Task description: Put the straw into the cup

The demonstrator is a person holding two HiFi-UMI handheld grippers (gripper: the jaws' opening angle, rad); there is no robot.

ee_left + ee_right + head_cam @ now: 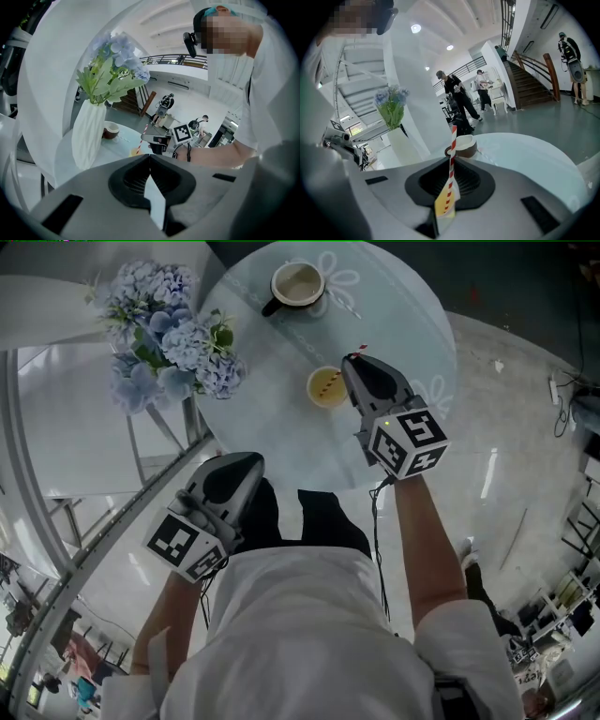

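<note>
A glass cup of yellow juice (327,388) stands on the round glass table (272,418). A red-and-white striped straw (339,371) slants over it, its lower end down in the cup. My right gripper (349,360) is shut on the straw just above the cup's rim. In the right gripper view the straw (452,145) rises upright between the closed jaws, with the yellow juice (444,206) below. My left gripper (246,457) hangs at the table's near edge, shut and empty. From the left gripper view I see the straw (144,132) and the right gripper (157,140) beyond.
A brown-and-white coffee cup (298,284) stands at the table's far side. A white vase of blue hydrangeas (169,338) is at the left edge of the table. Metal railings (84,540) run along the left. People stand far off in the hall (457,96).
</note>
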